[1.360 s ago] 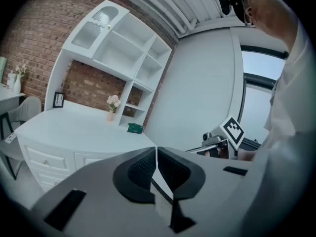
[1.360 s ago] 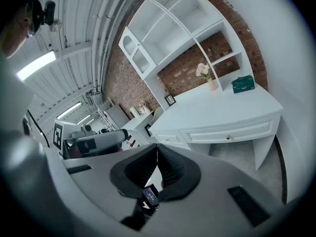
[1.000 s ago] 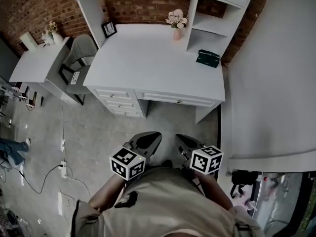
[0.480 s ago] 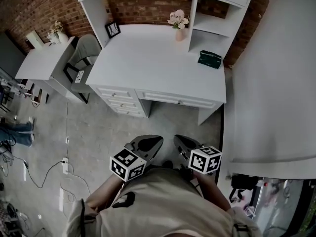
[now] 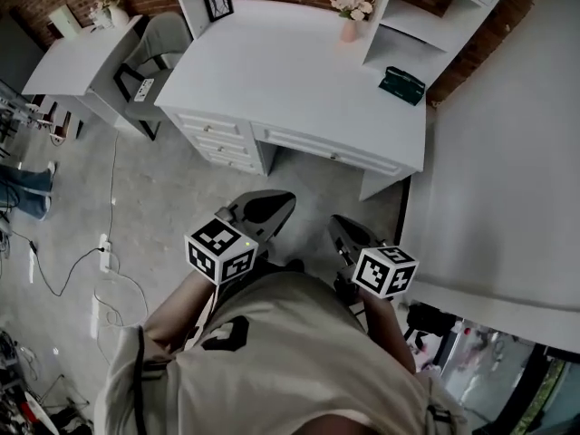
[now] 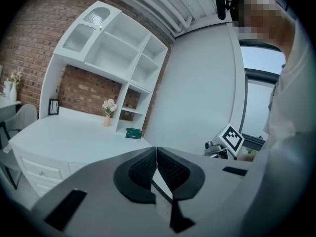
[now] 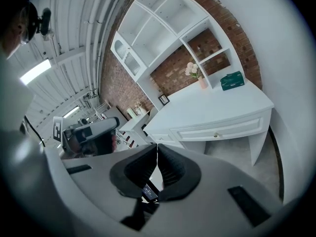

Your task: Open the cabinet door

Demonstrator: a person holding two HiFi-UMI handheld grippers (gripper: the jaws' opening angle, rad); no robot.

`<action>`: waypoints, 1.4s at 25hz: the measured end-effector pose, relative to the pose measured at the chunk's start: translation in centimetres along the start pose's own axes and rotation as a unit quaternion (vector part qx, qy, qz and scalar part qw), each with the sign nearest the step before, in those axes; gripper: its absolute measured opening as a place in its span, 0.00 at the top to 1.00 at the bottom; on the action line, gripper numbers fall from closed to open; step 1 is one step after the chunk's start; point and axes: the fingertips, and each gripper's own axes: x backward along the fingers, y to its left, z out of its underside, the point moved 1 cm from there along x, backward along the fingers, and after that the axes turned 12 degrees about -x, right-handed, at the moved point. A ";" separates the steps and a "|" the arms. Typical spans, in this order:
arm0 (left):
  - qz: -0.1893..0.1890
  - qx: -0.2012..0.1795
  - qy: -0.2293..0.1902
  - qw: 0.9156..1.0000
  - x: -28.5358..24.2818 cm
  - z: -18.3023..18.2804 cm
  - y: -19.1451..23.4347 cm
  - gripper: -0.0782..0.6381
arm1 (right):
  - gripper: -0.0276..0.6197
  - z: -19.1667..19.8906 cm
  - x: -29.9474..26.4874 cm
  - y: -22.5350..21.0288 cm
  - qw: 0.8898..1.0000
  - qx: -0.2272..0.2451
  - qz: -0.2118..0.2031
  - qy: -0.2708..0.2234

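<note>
The white desk [image 5: 272, 62] carries a shelf unit whose arched, glass-fronted cabinet door [image 6: 86, 28] sits at its top left and is closed; it also shows in the right gripper view as the cabinet door [image 7: 126, 53]. My left gripper [image 5: 283, 199] and right gripper [image 5: 333, 221] hang side by side over the grey floor, well short of the desk. Both are shut with nothing between the pads, as the left gripper [image 6: 156, 149] and right gripper [image 7: 157, 146] show in their own views. In the head view the door is out of frame.
On the desk stand a flower vase [image 5: 350, 27], a green box [image 5: 404, 82] and a picture frame [image 5: 217, 5]. Drawers [image 5: 217, 139] face me. A chair [image 5: 149, 48] and side table [image 5: 77, 57] stand left, cables [image 5: 100, 252] lie on the floor, and a white wall [image 5: 507, 152] runs along the right.
The desk has slid toward the top of the head view and the shelf unit has left the frame. My left gripper has shifted up and left in the picture. Both stay shut.
</note>
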 end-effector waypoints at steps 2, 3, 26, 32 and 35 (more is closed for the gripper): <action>-0.024 -0.027 -0.003 0.999 0.4 -0.5 2.6 0.87 | 0.91 -0.6 -0.4 -0.1 1.000 0.007 0.007 0.002; -0.040 -0.038 -0.004 0.998 0.6 -0.8 4.2 0.87 | 0.91 -0.9 -0.7 -0.3 1.000 0.008 0.011 0.001; -0.088 -0.024 0.012 0.996 2.2 0.7 18.4 0.87 | 0.91 -4.4 -11.1 2.7 0.995 0.077 0.037 0.055; -0.064 -0.032 0.024 0.997 1.8 1.8 19.5 0.87 | 0.91 -4.4 -13.7 3.7 0.994 0.080 0.044 0.064; -0.049 -0.041 0.031 0.997 2.0 1.9 20.0 0.87 | 0.91 -4.6 -15.0 4.3 0.994 0.079 0.046 0.065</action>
